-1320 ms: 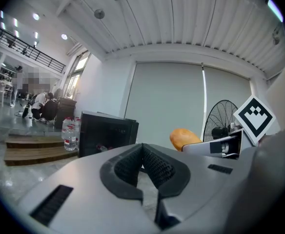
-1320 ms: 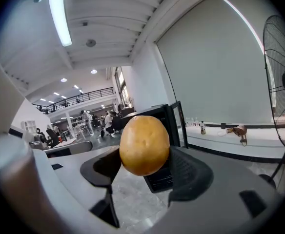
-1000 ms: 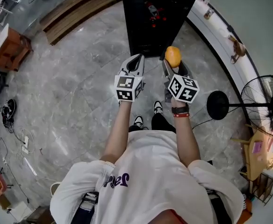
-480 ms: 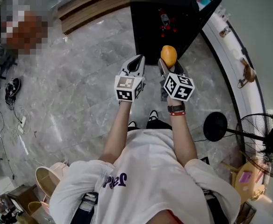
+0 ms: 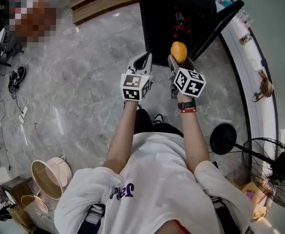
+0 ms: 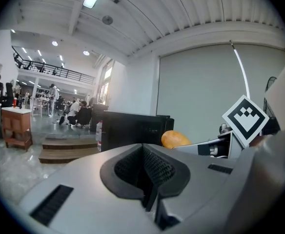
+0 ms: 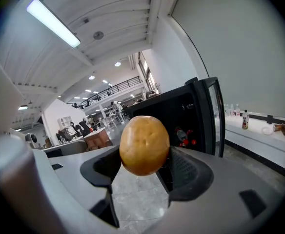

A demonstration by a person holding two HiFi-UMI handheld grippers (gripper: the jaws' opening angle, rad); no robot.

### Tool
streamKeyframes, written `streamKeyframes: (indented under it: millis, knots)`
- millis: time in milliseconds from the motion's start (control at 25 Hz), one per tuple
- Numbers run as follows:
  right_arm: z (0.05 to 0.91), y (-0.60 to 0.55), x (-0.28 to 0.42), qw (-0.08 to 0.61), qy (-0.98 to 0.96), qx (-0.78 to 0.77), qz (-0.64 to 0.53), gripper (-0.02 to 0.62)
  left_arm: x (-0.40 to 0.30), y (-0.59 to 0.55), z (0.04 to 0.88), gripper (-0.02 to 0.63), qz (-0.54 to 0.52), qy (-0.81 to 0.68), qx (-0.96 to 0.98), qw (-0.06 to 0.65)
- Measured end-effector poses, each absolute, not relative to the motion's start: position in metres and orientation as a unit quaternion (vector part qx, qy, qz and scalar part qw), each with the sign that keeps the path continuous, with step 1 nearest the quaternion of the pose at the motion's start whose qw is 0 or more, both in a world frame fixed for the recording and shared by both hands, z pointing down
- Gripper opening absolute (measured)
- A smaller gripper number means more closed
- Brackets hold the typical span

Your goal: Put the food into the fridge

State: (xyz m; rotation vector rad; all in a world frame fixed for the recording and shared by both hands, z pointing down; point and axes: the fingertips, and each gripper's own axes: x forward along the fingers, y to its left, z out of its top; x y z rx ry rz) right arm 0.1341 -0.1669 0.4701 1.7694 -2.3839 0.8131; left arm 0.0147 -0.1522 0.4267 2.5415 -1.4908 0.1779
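Floor: grey marbled tiles, loose cables at the left.
Fridge: black, on the floor, door swung open.
Right gripper: clamped on a round orange food, held in front of the open fridge.
Left gripper: jaws pressed together, empty, beside the right one.
Room: wooden steps, white ledge along the wall, standing fan.

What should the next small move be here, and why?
Probably ease the right gripper forward into the fridge: its jaws grip the potato, the fridge door stands open ahead, and the potato is not yet inside.
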Motion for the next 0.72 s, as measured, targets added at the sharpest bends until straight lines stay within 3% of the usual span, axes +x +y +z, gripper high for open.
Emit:
streamKeyframes:
  millis: [720]
  knots:
    - [0.546, -0.280, 0.128, 0.068, -0.748, 0.591, 0.294, 0.316, 0.004, -0.239, 0.484, 0.018, 0.082, -0.479, 0.866, 0.117]
